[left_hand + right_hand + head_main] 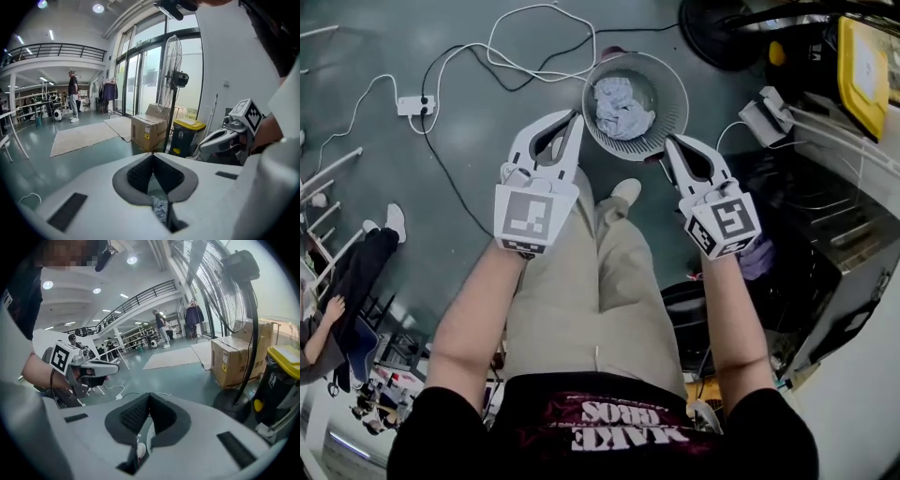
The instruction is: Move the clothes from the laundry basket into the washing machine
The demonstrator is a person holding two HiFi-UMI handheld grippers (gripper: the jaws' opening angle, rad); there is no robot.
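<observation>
Bare forearms [478,309] and grippers nearest. Left gripper [573,119] jaws closed together, nothing held. Right gripper [667,142] likewise closed, empty. Just beyond tips, round laundry basket [677,86] on floor past shoe [626,190], pale crumpled clothes [619,108] inside. Cloth probably light, soft, floppy, not fragile. Best pinched at raised fold atop heap, jaws opened first. Loose ends may trail, snag rim.
</observation>
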